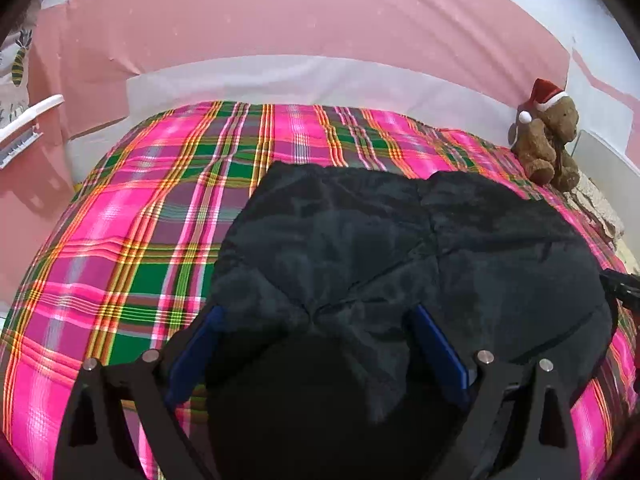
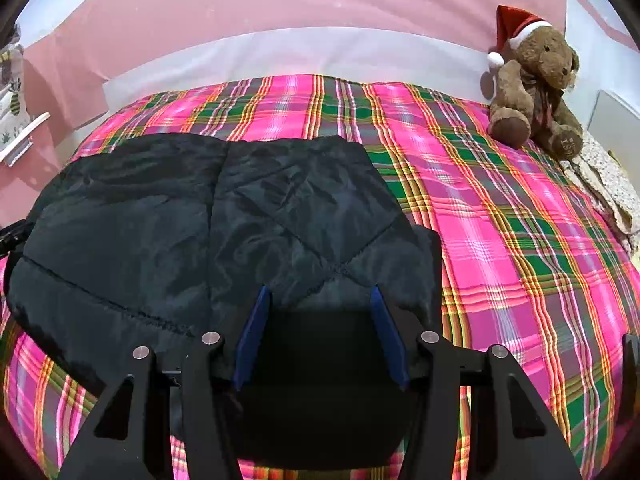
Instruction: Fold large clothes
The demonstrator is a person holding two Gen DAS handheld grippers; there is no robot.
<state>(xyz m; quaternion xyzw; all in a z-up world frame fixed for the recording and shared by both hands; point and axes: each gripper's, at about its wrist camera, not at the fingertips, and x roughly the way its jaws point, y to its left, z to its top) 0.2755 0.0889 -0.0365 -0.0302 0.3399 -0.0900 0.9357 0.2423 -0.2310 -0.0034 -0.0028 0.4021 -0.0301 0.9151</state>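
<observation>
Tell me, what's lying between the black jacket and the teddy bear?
Only bare plaid bedspread separates the black jacket from the teddy bear, clearest in the right wrist view.

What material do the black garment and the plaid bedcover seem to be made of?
Black garment: probably a thin nylon-like synthetic with padding; it has a faint sheen, fine crinkles and stitched quilting lines.
Plaid bedcover: looks like woven cloth, perhaps cotton or a blend; the pink, green and yellow stripes run through the weave, and the surface is matte with soft ripples.

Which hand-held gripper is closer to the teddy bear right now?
Right. The right hand-held gripper holds the jacket's edge nearer the teddy bear; the left hand-held gripper is farther.
</observation>
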